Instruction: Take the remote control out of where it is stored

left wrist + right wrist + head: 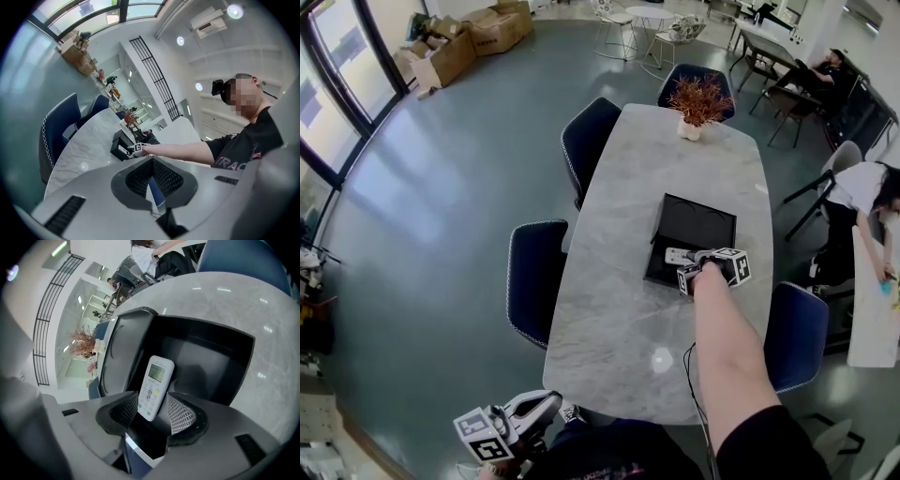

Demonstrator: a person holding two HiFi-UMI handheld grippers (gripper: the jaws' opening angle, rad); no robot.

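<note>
Item: remote control (pixel 154 387), a white slab with a small grey screen above rows of buttons, lying flat at the near edge of an open black box (pixel 215 357) toward the table's (pixel 619 309) right edge. Likely light, rigid and smooth-cased, so best pinched across its long sides. Right gripper (pixel 154 409): jaws apart, straddling its lower end. Left gripper (pixel 150 176): jaws together, empty, off the table's near edge.

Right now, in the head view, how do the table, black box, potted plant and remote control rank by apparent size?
1. table
2. black box
3. potted plant, though it stands farther from the camera
4. remote control, partly hidden
</note>
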